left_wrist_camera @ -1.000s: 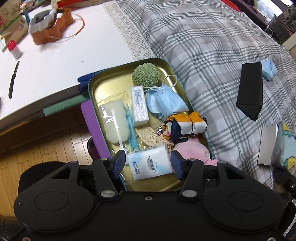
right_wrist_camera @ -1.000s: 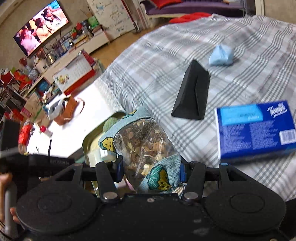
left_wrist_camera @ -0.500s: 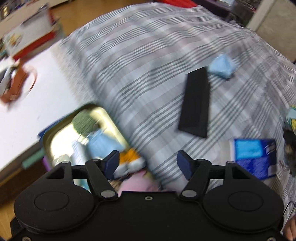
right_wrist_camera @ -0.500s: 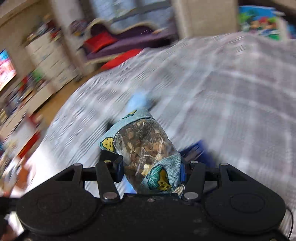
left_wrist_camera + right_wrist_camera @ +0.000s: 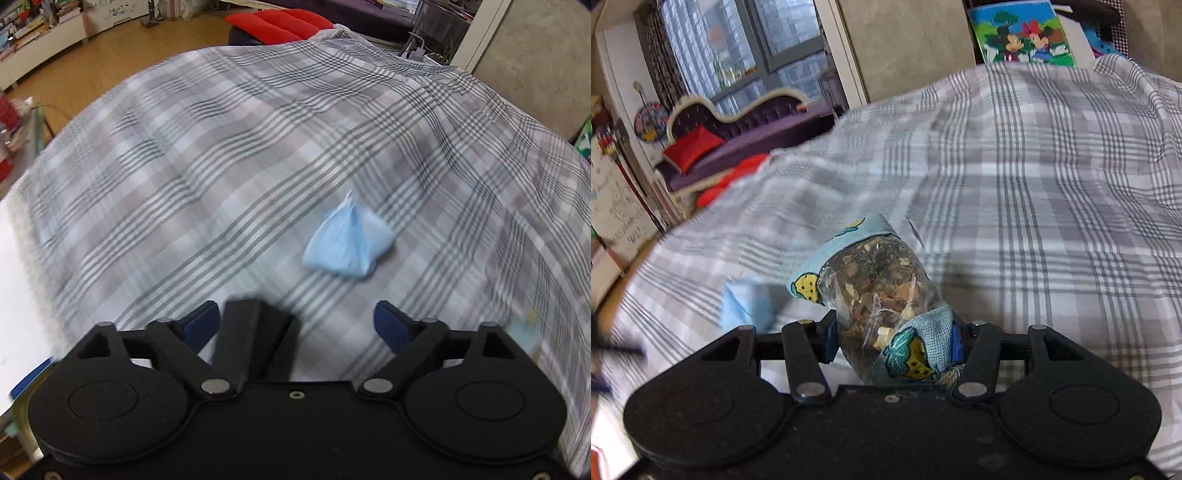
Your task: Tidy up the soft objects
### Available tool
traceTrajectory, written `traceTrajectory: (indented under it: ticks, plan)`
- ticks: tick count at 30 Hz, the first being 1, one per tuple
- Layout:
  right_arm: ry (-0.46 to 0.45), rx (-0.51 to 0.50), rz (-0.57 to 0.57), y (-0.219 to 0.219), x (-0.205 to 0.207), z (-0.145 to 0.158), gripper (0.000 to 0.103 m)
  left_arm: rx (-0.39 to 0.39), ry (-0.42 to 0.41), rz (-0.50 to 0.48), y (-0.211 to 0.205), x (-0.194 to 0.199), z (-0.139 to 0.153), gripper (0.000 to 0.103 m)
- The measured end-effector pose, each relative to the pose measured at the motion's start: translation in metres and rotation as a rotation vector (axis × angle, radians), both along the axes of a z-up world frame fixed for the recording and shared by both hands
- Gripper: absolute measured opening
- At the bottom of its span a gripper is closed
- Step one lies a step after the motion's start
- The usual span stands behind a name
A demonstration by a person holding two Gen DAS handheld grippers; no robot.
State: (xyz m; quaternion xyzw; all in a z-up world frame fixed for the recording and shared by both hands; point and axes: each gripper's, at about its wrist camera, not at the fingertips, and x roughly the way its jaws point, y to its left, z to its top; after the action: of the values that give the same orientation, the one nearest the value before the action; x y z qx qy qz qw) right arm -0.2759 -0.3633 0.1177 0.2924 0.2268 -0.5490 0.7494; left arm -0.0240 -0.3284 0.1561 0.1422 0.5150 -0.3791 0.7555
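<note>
A crumpled light blue face mask (image 5: 347,242) lies on the grey plaid bedspread (image 5: 221,155), ahead of my left gripper (image 5: 295,325) and a little to its right. The left gripper is open and empty. A black wedge-shaped object (image 5: 255,339) sits just below it, between the fingers. My right gripper (image 5: 892,341) is shut on a sachet (image 5: 879,291) of clear plastic with dried bits inside and blue cartoon cloth ends. It holds the sachet above the bedspread (image 5: 1052,206). The blue mask also shows in the right wrist view (image 5: 750,304), blurred, to the sachet's left.
A white table edge (image 5: 14,266) lies at the left of the bed. A purple sofa with red cushions (image 5: 698,144) stands beyond the bed. A cartoon picture board (image 5: 1019,33) and a grey wall stand at the bed's far side.
Both grippers swung away from the gold tray toward the far side of the bed. The tray and blue tissue box have left view. The right gripper kept its hold on the sachet.
</note>
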Motion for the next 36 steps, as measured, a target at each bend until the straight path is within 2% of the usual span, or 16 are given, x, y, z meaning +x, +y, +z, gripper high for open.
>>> traceTrajectory:
  ticks: [4,12,17,20,27,30,32,33,34,36]
  plan:
    - [-0.021,0.040,-0.002,-0.008,-0.006,-0.012,0.053,0.031,-0.020,0.009,-0.046,0.007,-0.026,0.089]
    - [-0.025,-0.003,0.037,-0.002,-0.004,-0.012,0.053,0.060,-0.024,-0.005,-0.102,0.012,-0.062,0.090]
    - [-0.048,0.031,0.034,-0.011,-0.007,-0.014,0.053,0.087,0.032,-0.003,-0.119,0.017,-0.081,0.093]
    - [-0.052,0.045,0.035,-0.012,-0.008,-0.015,0.053,0.095,0.019,0.022,-0.122,0.015,-0.085,0.093]
    - [-0.036,0.038,0.045,-0.009,-0.007,-0.014,0.053,0.046,0.004,-0.025,-0.131,0.005,-0.077,0.093]
    - [-0.040,0.046,0.042,-0.012,-0.008,-0.015,0.053,0.044,0.039,-0.049,-0.139,0.006,-0.080,0.092]
    - [-0.040,0.047,0.043,-0.013,-0.008,-0.015,0.053,0.042,0.068,-0.050,-0.141,0.008,-0.083,0.085]
    - [-0.039,0.046,0.042,-0.013,-0.008,-0.015,0.053,0.045,0.077,-0.052,-0.141,0.008,-0.085,0.066]
    - [-0.035,0.045,0.042,-0.014,-0.007,-0.016,0.053,0.049,0.088,-0.055,-0.141,0.008,-0.086,0.053]
    - [-0.031,0.043,0.041,-0.014,-0.006,-0.016,0.053,0.051,0.078,-0.054,-0.139,0.006,-0.084,0.047]
